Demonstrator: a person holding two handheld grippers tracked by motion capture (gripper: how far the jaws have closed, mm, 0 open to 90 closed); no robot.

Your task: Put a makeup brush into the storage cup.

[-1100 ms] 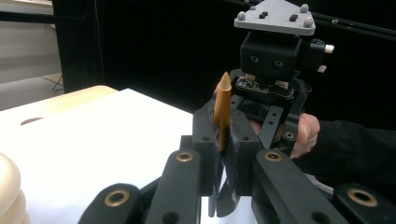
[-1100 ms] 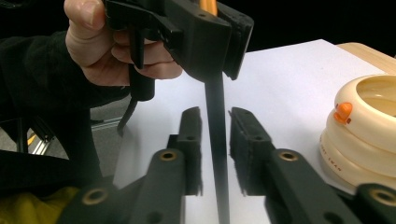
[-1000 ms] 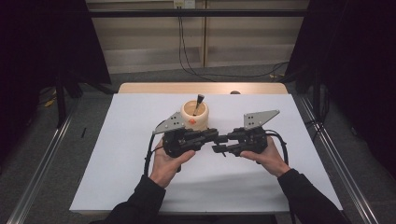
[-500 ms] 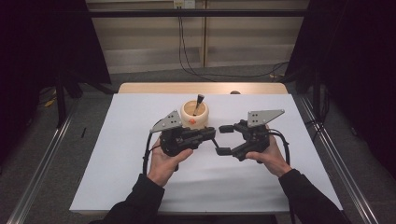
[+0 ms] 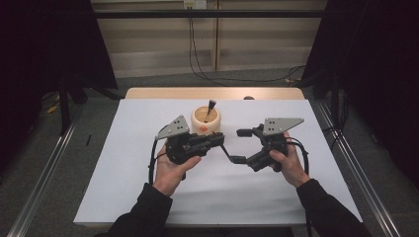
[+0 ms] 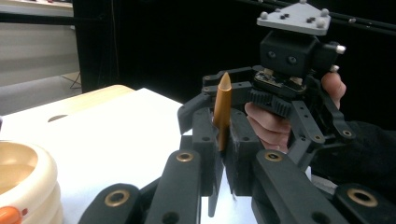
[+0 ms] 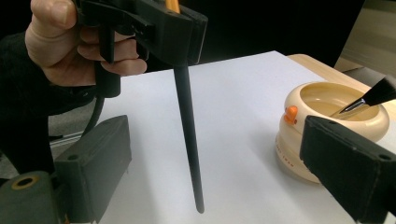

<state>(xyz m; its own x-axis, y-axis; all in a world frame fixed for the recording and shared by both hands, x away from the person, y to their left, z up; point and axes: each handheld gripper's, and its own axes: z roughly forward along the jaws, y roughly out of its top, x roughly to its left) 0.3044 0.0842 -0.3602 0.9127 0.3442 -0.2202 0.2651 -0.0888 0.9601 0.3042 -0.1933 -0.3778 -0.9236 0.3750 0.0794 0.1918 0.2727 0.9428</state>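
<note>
Holding a thin pen (image 7: 187, 140) upright, the left gripper (image 5: 217, 140) has its jaws fully closed on it: in the left gripper view the pen's orange tapered end (image 6: 222, 112) stands up between the pads, and in the right gripper view the black shaft hangs down from that clamp with its tip just above the white sheet (image 5: 148, 197). The right gripper (image 5: 241, 146) faces it with jaws that have just been opening and now stand wide, one on either side of the shaft and touching nothing.

By its looks the pen is light, stiff and smooth, so it should weigh little on the grip but could swivel or slide if pinched at one narrow spot. The black shaft below the left jaws looks like the better place to take hold, square across it; the tapered orange end would likely slip out. It is slender enough that a hard sideways pull against the other clamp might bend or snap it.

Farther off, near the sheet's far edge, stands a cream cup (image 5: 206, 120) with a small orange knob, and a dark brush (image 5: 210, 109) leans inside it.

Count: one pen, one cup, one brush, two grippers, one sheet over a wooden table (image 5: 217, 93).
</note>
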